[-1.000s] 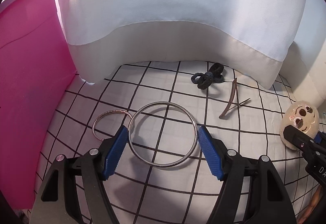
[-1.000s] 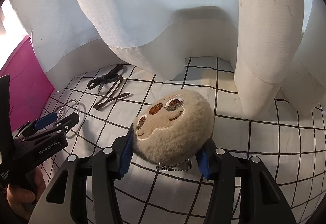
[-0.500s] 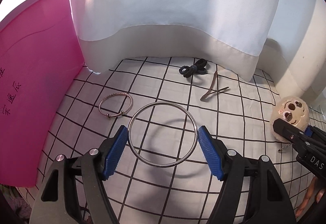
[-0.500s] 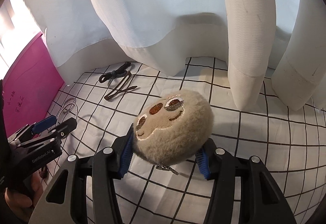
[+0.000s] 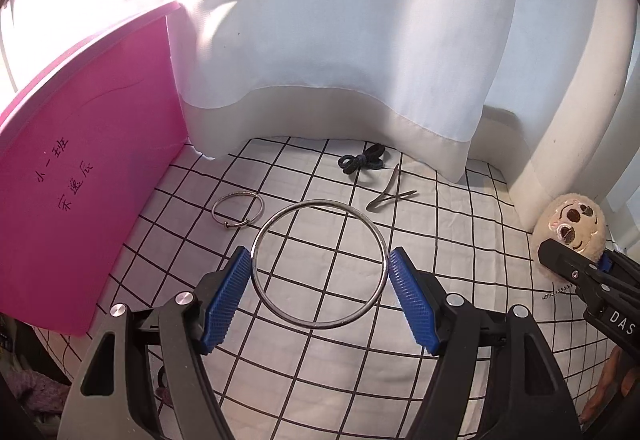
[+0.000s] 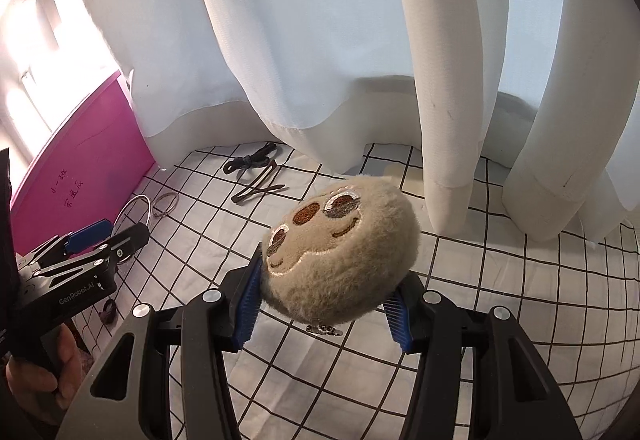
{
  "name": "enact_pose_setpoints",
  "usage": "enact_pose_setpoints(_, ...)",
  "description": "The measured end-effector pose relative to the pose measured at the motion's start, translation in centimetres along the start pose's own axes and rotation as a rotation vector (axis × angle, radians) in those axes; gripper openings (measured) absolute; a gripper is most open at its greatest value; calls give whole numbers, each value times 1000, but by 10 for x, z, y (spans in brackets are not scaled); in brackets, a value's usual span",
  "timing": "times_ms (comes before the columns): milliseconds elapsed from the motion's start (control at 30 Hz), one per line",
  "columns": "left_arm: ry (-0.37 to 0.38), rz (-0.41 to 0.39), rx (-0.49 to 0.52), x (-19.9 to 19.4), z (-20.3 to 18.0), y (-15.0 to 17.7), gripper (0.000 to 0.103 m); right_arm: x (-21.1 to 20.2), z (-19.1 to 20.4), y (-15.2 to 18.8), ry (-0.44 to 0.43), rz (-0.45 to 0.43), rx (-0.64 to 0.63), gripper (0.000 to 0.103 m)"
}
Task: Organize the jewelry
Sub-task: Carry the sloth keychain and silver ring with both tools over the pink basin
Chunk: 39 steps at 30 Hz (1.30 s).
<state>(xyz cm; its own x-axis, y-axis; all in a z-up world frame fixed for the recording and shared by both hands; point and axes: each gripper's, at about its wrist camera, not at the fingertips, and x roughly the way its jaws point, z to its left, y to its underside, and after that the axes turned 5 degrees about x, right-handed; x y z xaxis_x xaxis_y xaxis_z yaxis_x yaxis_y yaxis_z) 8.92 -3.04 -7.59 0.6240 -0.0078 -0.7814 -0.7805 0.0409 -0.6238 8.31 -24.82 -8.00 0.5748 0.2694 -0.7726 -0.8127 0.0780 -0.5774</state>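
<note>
I see a surface covered by a white cloth with a black grid (image 5: pixel 344 268), bounded at the rear by white curtains (image 5: pixel 340 39) and on the left by an upright pink board (image 5: pixel 80 175) with handwritten characters. On the cloth lie a small silver bangle (image 5: pixel 238 211), a black hair tie (image 5: pixel 362 163) and a brown hairpin (image 5: pixel 390 192), all near one another toward the curtains. My left gripper (image 5: pixel 320 290) has its jaws clamped on the large silver ring (image 5: pixel 320 264); the blue pads (image 5: pixel 228 292) press its rim on both sides, and the ring is clear of the cloth. My right gripper (image 6: pixel 324 306) has its jaws clamped on the beige plush face charm (image 6: pixel 340 252), face up, with a short metal chain (image 6: pixel 324 328) hanging beneath it above the cloth.
</note>
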Motion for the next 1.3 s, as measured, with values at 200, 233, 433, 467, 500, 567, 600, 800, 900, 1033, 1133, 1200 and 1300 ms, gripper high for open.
enact_pose_setpoints(200, -28, -52, -49, -37, 1, -4, 69, -28, 7, -7, -53, -29, -56, 51)
enact_pose_setpoints(233, -36, -61, -57, -44, 2, -5, 69, -32, 10, -9, -65, -35, -68, 51)
enact_pose_setpoints(433, -100, -112, -113, -89, 10, -8, 69, -55, 29, -25, -159, -71, -140, 51)
enact_pose_setpoints(467, -114, -124, -123, -97, 12, -9, 69, -57, 34, -28, -179, -78, -153, 51)
enact_pose_setpoints(500, -131, -137, -133, -105, 15, -9, 69, -60, 39, -31, -200, -85, -167, 51)
enact_pose_setpoints(567, -165, -160, -152, -120, 21, -10, 69, -64, 52, -38, -241, -99, -199, 51)
enact_pose_setpoints(600, -185, -168, -165, -126, 25, -10, 69, -65, 59, -41, -262, -104, -215, 51)
enact_pose_setpoints(800, -269, -183, -249, -149, 55, -3, 69, -60, 108, -49, -383, -88, -298, 51)
enact_pose_setpoints(900, -295, -186, -281, -155, 75, -2, 69, -63, 134, -55, -430, -75, -319, 51)
enact_pose_setpoints(1033, -320, -217, -312, -166, 109, -10, 69, -63, 177, -66, -469, -91, -368, 51)
enact_pose_setpoints(1133, -337, -229, -321, -173, 137, -18, 69, -59, 209, -79, -492, -108, -370, 51)
enact_pose_setpoints(1200, -344, -232, -321, -175, 158, -25, 69, -54, 230, -89, -513, -110, -358, 51)
enact_pose_setpoints(1300, -358, -244, -326, -176, 189, -33, 69, -43, 261, -101, -532, -112, -358, 51)
